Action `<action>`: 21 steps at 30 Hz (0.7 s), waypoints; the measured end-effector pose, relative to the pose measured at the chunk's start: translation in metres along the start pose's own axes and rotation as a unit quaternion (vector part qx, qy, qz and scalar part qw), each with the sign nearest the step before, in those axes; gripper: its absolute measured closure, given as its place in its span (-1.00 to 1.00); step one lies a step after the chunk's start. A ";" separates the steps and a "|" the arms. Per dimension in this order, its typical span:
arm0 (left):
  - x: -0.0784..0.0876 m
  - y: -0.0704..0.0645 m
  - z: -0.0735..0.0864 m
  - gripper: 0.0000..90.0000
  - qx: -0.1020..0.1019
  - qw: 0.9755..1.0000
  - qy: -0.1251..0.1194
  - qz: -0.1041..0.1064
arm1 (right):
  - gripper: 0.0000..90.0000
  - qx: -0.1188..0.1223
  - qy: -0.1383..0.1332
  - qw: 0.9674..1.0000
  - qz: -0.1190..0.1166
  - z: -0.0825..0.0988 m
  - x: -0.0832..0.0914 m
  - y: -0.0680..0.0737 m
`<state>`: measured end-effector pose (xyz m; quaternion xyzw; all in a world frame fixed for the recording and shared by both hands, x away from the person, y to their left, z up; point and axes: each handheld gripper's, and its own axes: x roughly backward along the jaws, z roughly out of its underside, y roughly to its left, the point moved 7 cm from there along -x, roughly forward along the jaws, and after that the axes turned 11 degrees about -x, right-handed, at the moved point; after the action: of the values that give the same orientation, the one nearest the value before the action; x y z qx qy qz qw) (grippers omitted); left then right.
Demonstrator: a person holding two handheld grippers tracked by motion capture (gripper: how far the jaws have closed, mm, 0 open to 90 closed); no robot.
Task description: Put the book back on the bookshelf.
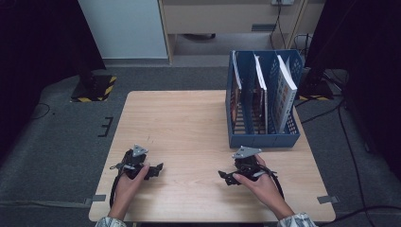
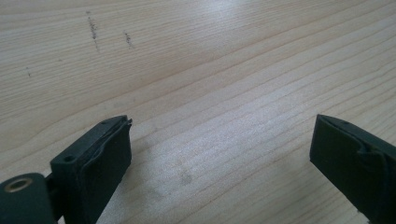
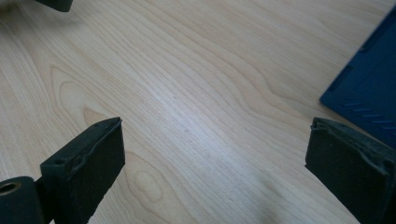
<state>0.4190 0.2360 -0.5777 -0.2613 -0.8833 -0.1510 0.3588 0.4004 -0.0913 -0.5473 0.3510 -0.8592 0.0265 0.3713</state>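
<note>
On the wooden table (image 1: 189,123) stands a blue file rack (image 1: 262,137) at the back right, holding books (image 1: 286,92) upright in its slots. My left gripper (image 1: 158,169) rests low at the front left, held by a hand, its jaws pointing right. In the left gripper view the left gripper (image 2: 219,154) is open over bare wood. My right gripper (image 1: 223,176) sits at the front right, jaws pointing left. Seen in the right gripper view, the right gripper (image 3: 215,158) is open with nothing between its fingers, and the rack's corner (image 3: 369,98) lies at the right.
Grey carpet surrounds the table, with cables (image 1: 350,142) on the floor at the right. A stand base with yellow-black tape (image 1: 94,89) sits at the back left. The table's left and middle parts are bare wood.
</note>
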 end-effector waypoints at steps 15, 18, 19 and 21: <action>0.000 0.001 0.001 -0.89 0.000 1.000 0.001 0.000 | -0.88 0.012 0.030 0.999 -0.020 0.000 -0.032 0.018; 0.000 0.001 0.001 -0.89 0.001 1.000 0.003 -0.001 | -0.87 0.005 0.034 0.999 -0.020 0.000 -0.037 0.017; 0.000 0.001 0.001 -0.89 0.001 1.000 0.003 -0.001 | -0.87 0.003 0.034 0.999 -0.019 0.000 -0.038 0.016; 0.000 0.002 0.001 -0.89 0.002 1.000 0.003 -0.003 | -0.87 -0.001 0.033 0.999 -0.016 0.000 -0.039 0.015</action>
<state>0.4194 0.2382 -0.5784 -0.2578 -0.8830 -0.1511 0.3620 0.4097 -0.0569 -0.5693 0.3634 -0.8405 0.0312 0.4005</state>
